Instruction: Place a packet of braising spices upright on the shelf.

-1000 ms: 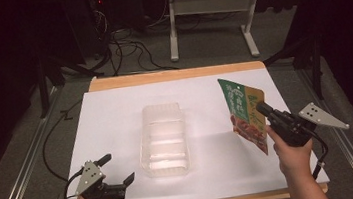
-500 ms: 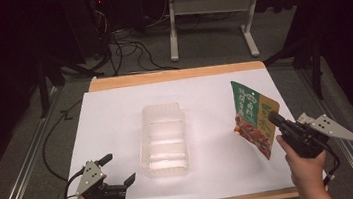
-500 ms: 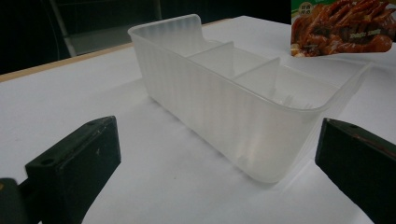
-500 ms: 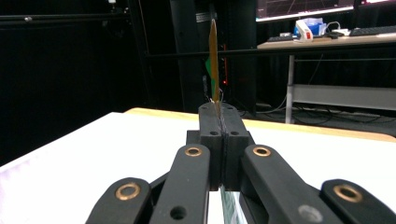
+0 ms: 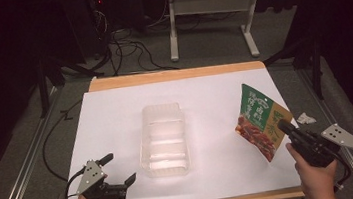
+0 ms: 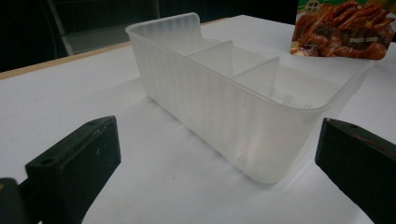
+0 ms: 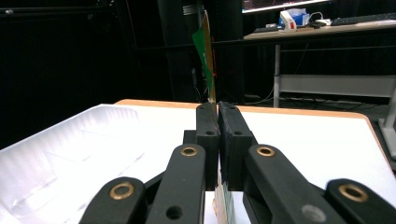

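A green and orange food pouch (image 5: 260, 121) hangs tilted above the white table cover at the right, and my right gripper (image 5: 285, 127) is shut on its lower right edge. In the right gripper view the pouch (image 7: 207, 56) stands edge-on, pinched between the two black jaws. A clear plastic bin (image 5: 164, 140) with dividers sits in the middle of the table. My left gripper (image 5: 119, 170) rests near the front left edge, open, pointing toward the bin. The left gripper view has the bin (image 6: 233, 98) close ahead of the wide-apart jaws, with nothing between them.
A white sheet (image 5: 111, 122) covers the wooden table. A small crumpled white scrap (image 5: 306, 118) lies off the table's right side. A white desk frame (image 5: 209, 10) and cables stand behind the table on the dark floor.
My right gripper has carried the pouch to the right and a little lower, away from the bin. The left gripper has stayed in place.
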`<state>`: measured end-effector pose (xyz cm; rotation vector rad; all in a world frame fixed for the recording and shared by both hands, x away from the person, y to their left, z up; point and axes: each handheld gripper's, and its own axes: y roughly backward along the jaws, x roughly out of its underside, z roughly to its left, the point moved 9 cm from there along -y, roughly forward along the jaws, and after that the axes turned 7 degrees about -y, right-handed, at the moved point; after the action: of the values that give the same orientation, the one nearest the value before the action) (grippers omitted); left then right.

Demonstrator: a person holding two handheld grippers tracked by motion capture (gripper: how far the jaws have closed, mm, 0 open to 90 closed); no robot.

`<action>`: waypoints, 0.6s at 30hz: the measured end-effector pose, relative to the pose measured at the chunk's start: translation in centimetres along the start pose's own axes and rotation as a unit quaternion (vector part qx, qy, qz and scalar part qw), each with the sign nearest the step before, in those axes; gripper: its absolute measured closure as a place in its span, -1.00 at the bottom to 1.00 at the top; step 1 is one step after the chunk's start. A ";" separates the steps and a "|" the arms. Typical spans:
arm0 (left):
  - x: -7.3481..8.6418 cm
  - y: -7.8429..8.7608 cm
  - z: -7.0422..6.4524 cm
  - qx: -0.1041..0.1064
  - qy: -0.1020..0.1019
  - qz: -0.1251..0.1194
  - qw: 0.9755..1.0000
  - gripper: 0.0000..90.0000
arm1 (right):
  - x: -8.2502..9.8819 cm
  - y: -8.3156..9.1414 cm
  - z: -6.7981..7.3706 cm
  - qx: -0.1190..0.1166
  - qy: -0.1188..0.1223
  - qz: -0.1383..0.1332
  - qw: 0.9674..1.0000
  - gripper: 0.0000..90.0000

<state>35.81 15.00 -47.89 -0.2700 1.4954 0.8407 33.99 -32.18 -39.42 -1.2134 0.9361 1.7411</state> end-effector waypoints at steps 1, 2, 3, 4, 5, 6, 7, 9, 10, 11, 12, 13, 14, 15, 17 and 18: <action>0.0 0.0 0.0 0.000 -0.001 -0.001 1.000 -0.98 | 0.0 0.0 0.0 0.001 -0.001 0.000 1.000 0.96; -0.1 0.1 0.0 0.000 -0.001 -0.001 1.000 -0.98 | 0.1 0.2 -0.1 0.001 0.002 0.000 1.000 0.96; -0.1 0.2 0.1 -0.002 0.000 -0.002 1.000 -0.98 | 0.2 0.2 -0.1 0.003 0.003 0.001 1.000 0.96; -0.2 0.2 0.1 -0.003 0.001 -0.004 1.000 -0.98 | 0.3 0.4 -0.2 0.004 0.003 0.001 1.000 0.95; -0.2 0.3 0.1 -0.004 0.001 -0.005 1.000 -0.98 | 0.3 0.5 -0.3 0.005 0.002 0.001 1.000 0.94; -0.2 0.3 0.1 -0.004 0.002 -0.006 1.000 -0.98 | 0.3 0.6 -0.4 0.006 -0.001 0.002 1.000 0.93; -0.2 0.3 0.1 -0.003 0.001 -0.006 1.000 -0.98 | 0.3 0.6 -0.5 0.007 -0.001 0.002 1.000 0.90; -0.2 0.2 0.1 -0.002 0.000 -0.005 1.000 -0.98 | 0.4 0.6 -0.6 0.005 -0.006 0.003 1.000 0.84; -0.1 0.2 0.0 0.000 0.000 -0.003 1.000 -0.98 | 0.4 0.5 -0.6 0.007 -0.004 0.005 1.000 0.81; -0.1 0.1 0.0 0.001 -0.001 -0.001 1.000 -0.98 | 0.6 0.4 -0.7 0.007 -0.003 0.007 1.000 0.77; -0.1 0.1 0.0 0.001 -0.002 -0.002 1.000 -0.98 | 0.7 0.3 -0.7 0.006 -0.005 0.011 1.000 0.72; -0.1 0.0 0.0 0.001 -0.001 -0.002 1.000 -0.98 | 0.8 0.1 -0.7 0.007 -0.004 0.013 1.000 0.68; -0.1 0.0 0.0 0.002 -0.002 -0.001 1.000 -0.98 | 1.0 0.0 -0.9 0.008 -0.005 0.019 1.000 0.62; -0.1 0.0 0.0 0.002 -0.002 -0.001 1.000 -0.98 | 1.2 -0.2 -1.0 0.008 -0.008 0.025 1.000 0.61; -0.1 0.0 0.0 0.001 -0.002 -0.002 1.000 -0.98 | 1.8 -0.6 -1.2 0.008 -0.010 0.037 0.999 0.58; -0.1 0.0 0.0 0.001 -0.001 -0.003 1.000 -0.98 | 2.1 -0.9 -1.4 0.008 -0.011 0.044 0.999 0.58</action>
<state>35.81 14.99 -47.76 -0.2713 1.4926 0.8345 34.80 -32.68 -41.92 -1.1566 1.0021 1.8075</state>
